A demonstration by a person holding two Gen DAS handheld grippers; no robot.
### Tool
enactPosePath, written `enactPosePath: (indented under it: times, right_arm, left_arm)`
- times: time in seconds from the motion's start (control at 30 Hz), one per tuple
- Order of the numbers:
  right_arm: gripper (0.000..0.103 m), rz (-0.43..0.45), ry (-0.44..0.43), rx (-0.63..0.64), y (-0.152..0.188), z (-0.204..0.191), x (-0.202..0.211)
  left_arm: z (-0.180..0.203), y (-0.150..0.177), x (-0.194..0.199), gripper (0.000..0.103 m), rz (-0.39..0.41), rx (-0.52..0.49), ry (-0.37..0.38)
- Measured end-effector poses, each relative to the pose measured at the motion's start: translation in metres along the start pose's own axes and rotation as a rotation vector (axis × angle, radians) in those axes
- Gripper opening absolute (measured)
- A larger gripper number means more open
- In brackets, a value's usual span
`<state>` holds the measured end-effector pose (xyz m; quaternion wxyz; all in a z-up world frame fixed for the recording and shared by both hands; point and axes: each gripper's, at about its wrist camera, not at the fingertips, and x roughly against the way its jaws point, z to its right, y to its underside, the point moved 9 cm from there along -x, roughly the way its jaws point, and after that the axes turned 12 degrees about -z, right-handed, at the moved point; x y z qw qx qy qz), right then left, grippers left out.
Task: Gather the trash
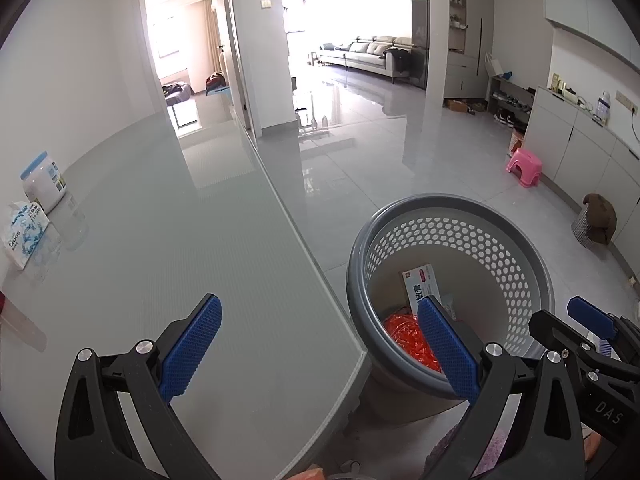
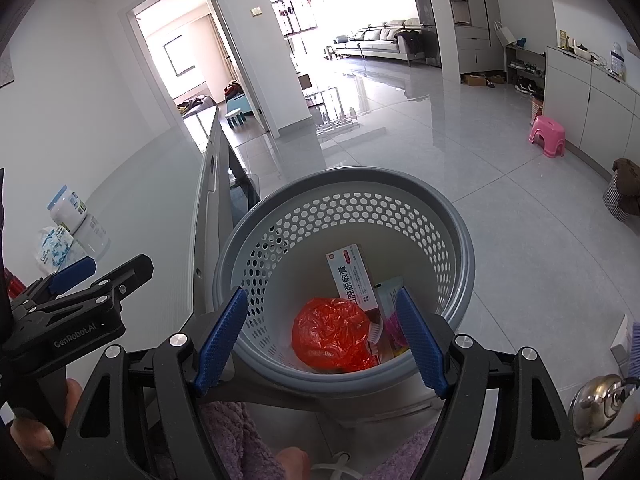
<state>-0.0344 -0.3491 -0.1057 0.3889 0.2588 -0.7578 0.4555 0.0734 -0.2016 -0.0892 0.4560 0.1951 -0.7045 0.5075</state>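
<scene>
A grey perforated trash basket (image 2: 460, 240) stands on the floor beside the table; it also shows in the left wrist view (image 1: 532, 256). Inside lie a crumpled red plastic bag (image 2: 332, 334), a white medicine box (image 2: 352, 276) and a small packet (image 2: 386, 298). My right gripper (image 2: 322, 340) is open and empty, just above the basket's near rim. My left gripper (image 1: 320, 346) is open and empty, over the table's corner, next to the basket. The right gripper (image 1: 592, 320) shows at the right edge of the left wrist view.
The grey table (image 1: 180, 240) carries a white jar (image 1: 44, 182) and a tissue pack (image 1: 26, 232) at its far left. A pink stool (image 1: 525, 167) and cabinets (image 1: 580, 148) stand across the tiled floor. A metal kettle lid (image 2: 600, 400) is at the right.
</scene>
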Motion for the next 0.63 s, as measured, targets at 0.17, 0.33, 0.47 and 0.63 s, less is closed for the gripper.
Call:
enactPosePath:
  times: [0.17,0.33,0.47,0.63]
  right_arm:
    - [0.073,-0.002,-0.001,0.0,0.0006,-0.0005,0.0]
    - [0.073,-0.003,-0.001,0.001,0.001,-0.0005,-0.0006]
    - [0.073,-0.003,0.0,0.001,0.0009,-0.0007,-0.0006]
    - [0.073,-0.003,-0.001,0.001,0.0008,-0.0009,-0.0006]
  left_arm:
    - [-0.0007,0.0,0.0003,0.097,0.001,0.004,-0.002]
    - [-0.0013,0.0014,0.0004,0.097,0.007,0.005,0.0]
    - [-0.0019,0.0016,-0.0005,0.097,0.007,0.008,0.001]
    - [-0.0019,0.002,-0.0005,0.097,0.006,0.007,-0.001]
